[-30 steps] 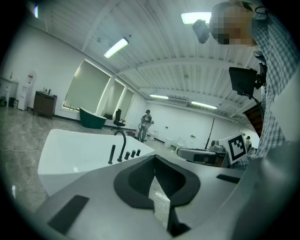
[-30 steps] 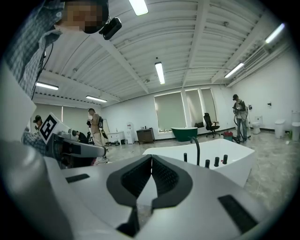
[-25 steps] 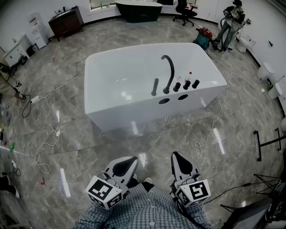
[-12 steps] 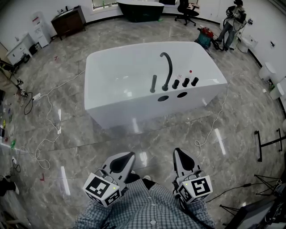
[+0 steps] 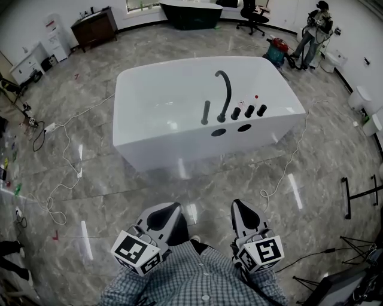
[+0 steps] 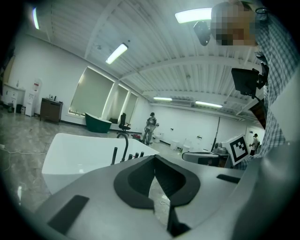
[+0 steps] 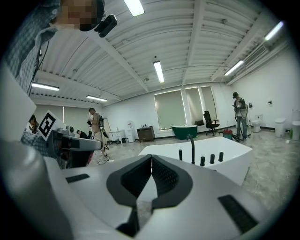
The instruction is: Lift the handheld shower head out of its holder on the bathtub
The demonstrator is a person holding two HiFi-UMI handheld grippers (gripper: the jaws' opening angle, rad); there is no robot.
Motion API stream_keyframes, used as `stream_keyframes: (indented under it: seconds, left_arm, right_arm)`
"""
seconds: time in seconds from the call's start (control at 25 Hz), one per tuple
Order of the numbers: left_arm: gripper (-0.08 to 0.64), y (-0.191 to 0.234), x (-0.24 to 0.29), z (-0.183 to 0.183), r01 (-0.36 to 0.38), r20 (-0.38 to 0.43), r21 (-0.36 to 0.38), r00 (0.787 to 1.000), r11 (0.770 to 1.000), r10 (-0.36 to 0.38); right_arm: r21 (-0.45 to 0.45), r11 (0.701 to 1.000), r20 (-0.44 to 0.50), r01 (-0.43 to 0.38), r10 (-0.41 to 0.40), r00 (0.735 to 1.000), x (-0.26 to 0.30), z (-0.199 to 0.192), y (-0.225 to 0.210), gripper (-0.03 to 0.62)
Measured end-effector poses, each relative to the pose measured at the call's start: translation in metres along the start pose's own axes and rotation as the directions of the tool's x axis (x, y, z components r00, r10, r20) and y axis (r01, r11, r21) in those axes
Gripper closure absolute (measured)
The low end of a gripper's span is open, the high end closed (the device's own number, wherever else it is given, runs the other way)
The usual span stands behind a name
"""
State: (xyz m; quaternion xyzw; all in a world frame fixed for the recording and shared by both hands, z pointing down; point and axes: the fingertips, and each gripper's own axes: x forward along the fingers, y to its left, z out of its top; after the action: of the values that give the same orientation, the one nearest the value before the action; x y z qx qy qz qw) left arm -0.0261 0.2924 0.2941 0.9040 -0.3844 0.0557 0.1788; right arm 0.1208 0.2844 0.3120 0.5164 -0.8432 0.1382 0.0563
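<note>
The white bathtub [image 5: 155, 113] stands in the middle of the floor, some way ahead of me. On its near rim the black handheld shower head [image 5: 206, 112] stands upright in its holder, left of the curved black spout [image 5: 226, 89] and three black knobs [image 5: 249, 111]. The shower head [image 6: 114, 155] also shows small in the left gripper view, and the shower head [image 7: 180, 154] in the right gripper view. My left gripper [image 5: 169, 209] and right gripper [image 5: 238, 207] are low, close to my body and far from the tub. Both are shut and empty.
White cables [image 5: 63, 179] trail over the marble floor left of the tub, another cable [image 5: 287, 167] on its right. A person [image 5: 314, 30] stands at the back right by a red and teal vacuum [image 5: 276, 49]. A dark tub [image 5: 191, 12], chair and cabinet [image 5: 94, 27] line the far wall.
Almost nothing differs. Both grippers stay shut and low by my body, and the tub and shower head stand as before.
</note>
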Motion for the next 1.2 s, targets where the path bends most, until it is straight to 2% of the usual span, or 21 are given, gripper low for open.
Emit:
stream_keyframes:
  seconds: [0.24,0.88,1.2]
  left_arm:
    - [0.553,0.024,0.02,0.006,0.015,-0.017,-0.006,1.0,1.0,-0.015]
    - [0.554,0.128,0.091,0.049,0.078,-0.027,0.001,0.997,0.997,-0.078]
    - [0.553,0.164,0.097,0.059,0.087,-0.022,-0.022,0.996,0.996,-0.087]
  right_arm:
    - [0.008,1.0,0.004,0.019,-0.019,1.0,0.027,0.009,-0.01,0.575]
    - [-0.004,0.995,0.008,0.096,-0.096,0.995,0.143,0.042,-0.043,0.575]
    - [-0.006,0.989,0.008,0.148,-0.147,0.989,0.17,0.05,-0.044,0.575]
